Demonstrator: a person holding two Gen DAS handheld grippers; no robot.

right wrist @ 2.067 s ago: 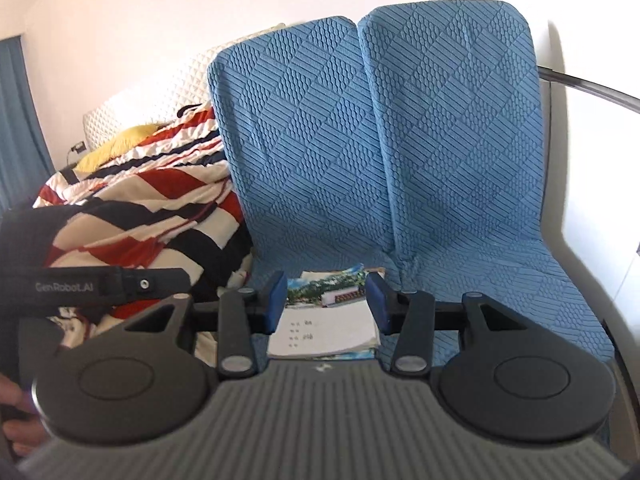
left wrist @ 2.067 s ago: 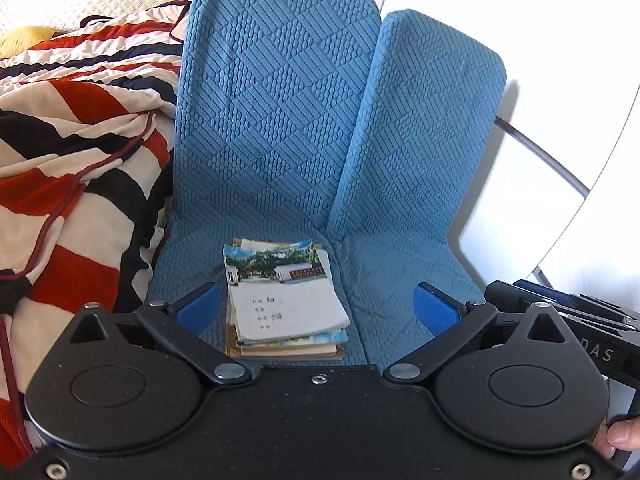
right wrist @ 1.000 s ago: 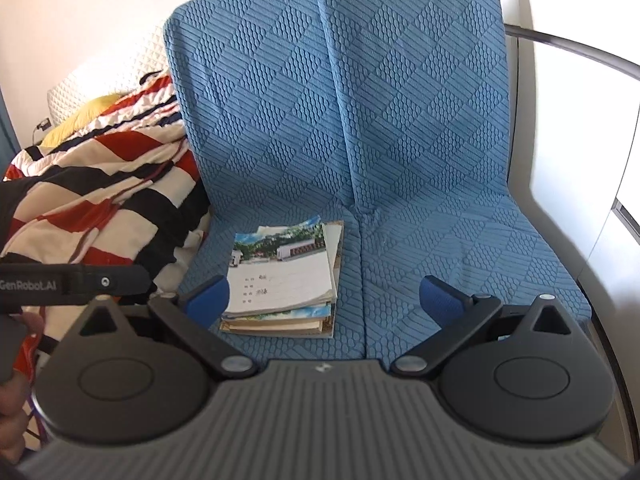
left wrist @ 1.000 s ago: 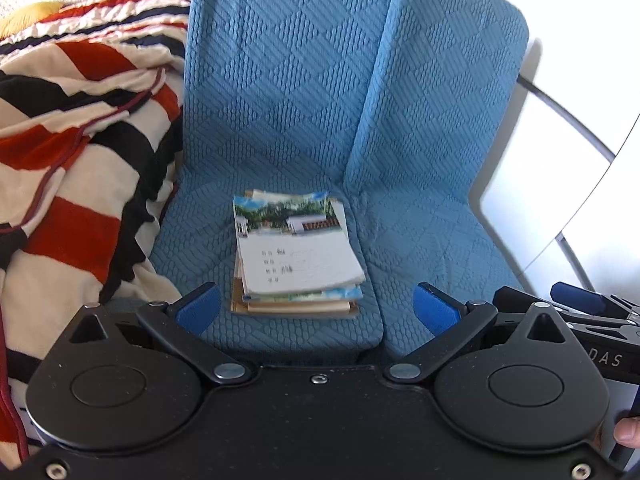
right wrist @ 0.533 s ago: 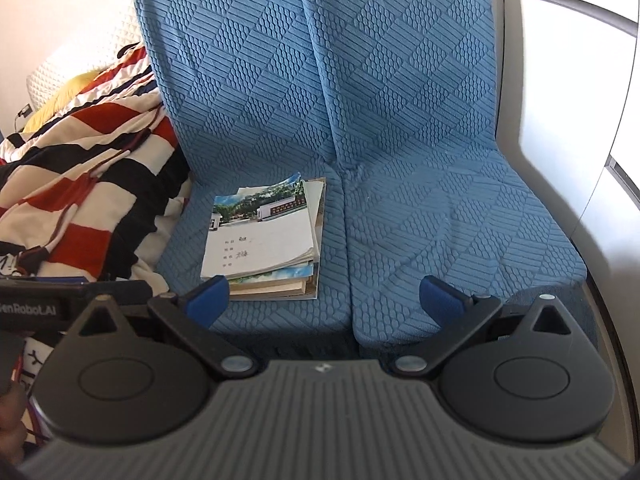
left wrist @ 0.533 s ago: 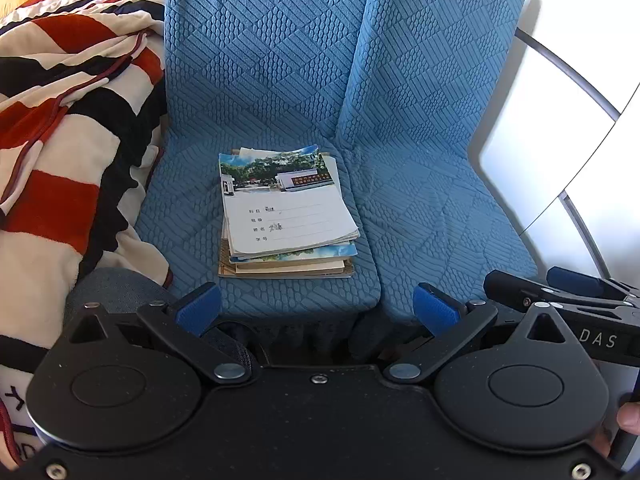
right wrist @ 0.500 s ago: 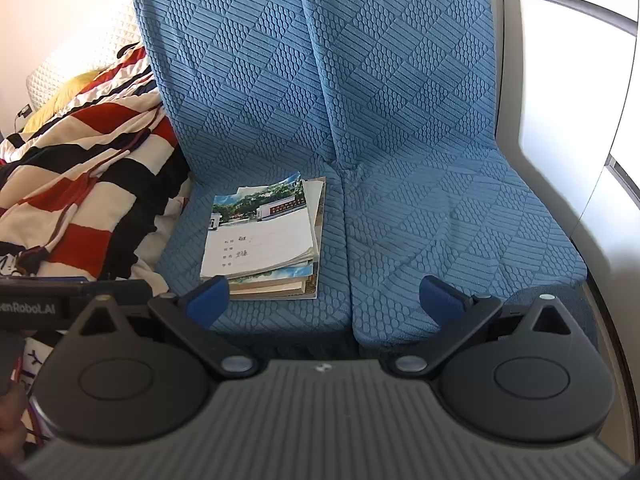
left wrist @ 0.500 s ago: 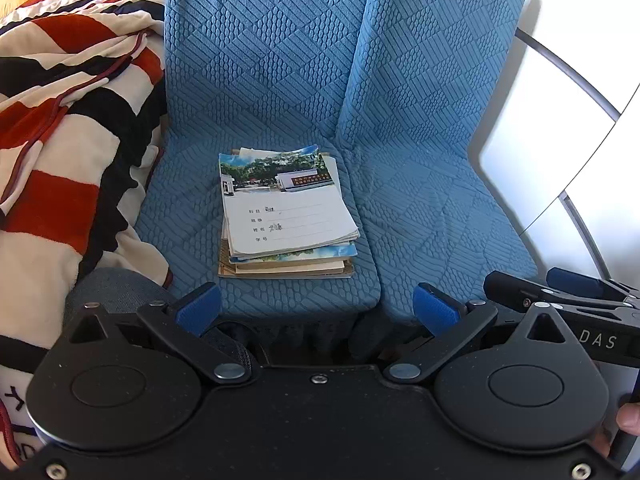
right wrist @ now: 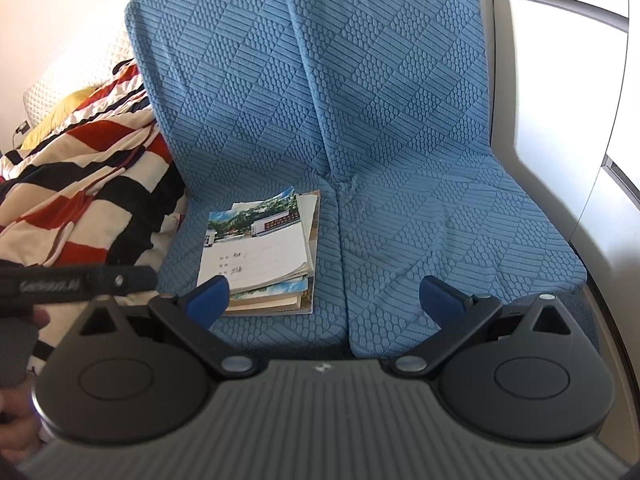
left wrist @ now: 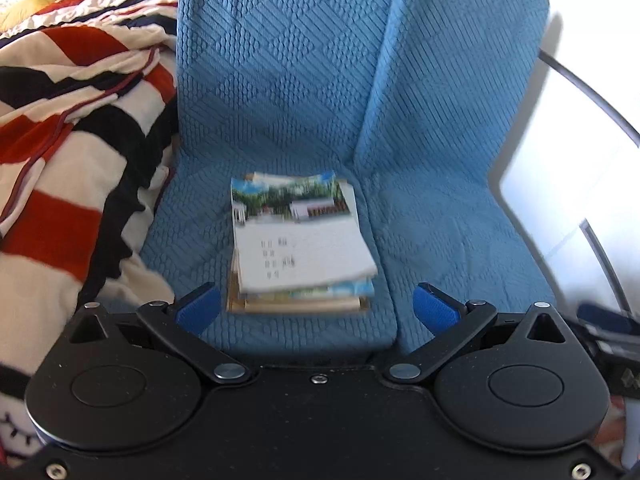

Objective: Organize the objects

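Stack of booklets [left wrist: 298,244] was seen gathered on left blue seat cushion [right wrist: 276,332] — edges uneven. Left gripper [left wrist: 316,306] and right gripper [right wrist: 324,294] were held wide, empty. Squaring judged outstanding — stacking apparently done.

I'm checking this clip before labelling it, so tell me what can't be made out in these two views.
- Left wrist view: motion blur smears the handwriting on the white top notebook of the stack of notebooks.
- Both views: the lower books show only their edges, so their count is uncertain.
- Right wrist view: the person's hand is cut by the left edge.
- Right wrist view: the striped red, black and cream blanket hides the bed.
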